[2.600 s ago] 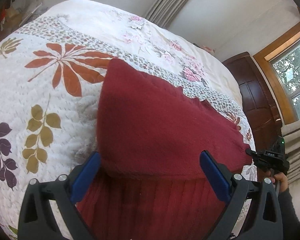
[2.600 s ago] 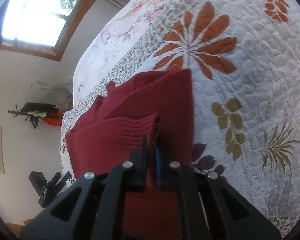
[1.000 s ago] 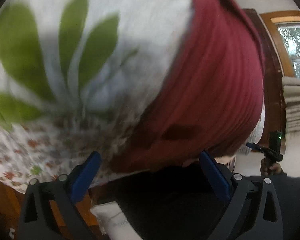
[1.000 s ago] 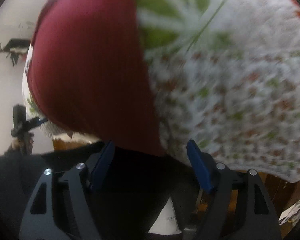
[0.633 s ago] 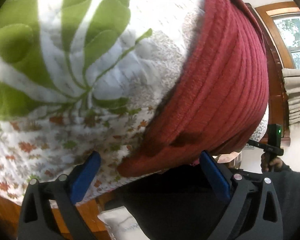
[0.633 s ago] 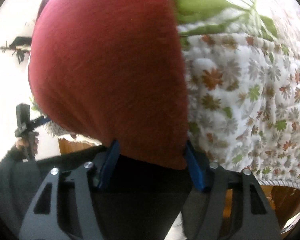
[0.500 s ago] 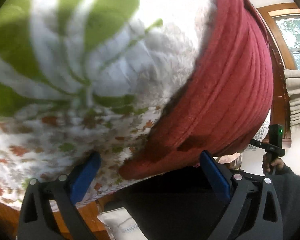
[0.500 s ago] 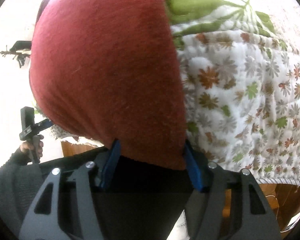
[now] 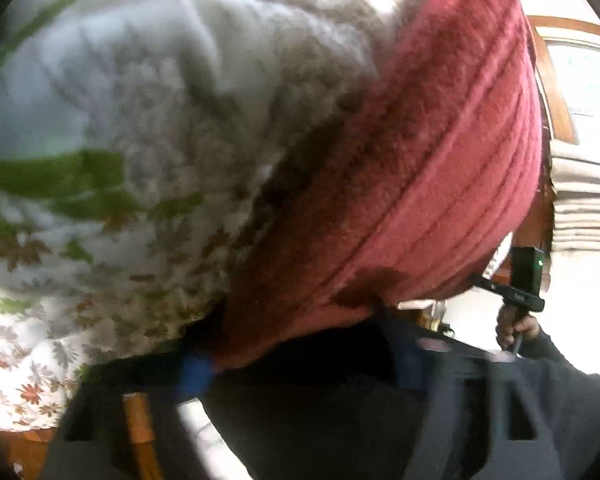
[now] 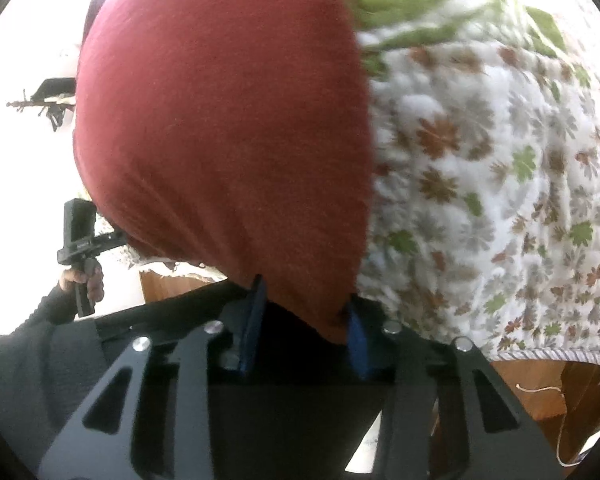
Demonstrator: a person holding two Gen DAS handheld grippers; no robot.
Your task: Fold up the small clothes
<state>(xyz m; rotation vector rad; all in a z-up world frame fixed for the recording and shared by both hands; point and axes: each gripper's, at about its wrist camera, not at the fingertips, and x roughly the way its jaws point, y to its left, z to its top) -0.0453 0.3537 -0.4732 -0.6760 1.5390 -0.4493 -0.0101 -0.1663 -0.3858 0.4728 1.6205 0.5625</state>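
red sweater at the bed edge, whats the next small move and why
Probably close both grippers on the hem. The red sweater hangs over the edge of the quilt, and its lower edge sits between the open fingers of the right gripper. The left gripper is blurred but also at that edge. Pinching it would let both lift the hem for the next fold.

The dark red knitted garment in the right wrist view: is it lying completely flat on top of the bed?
No: the dark red knitted garment droops over the edge of the floral quilted bedspread, its lower end between the right gripper's open blue pads.
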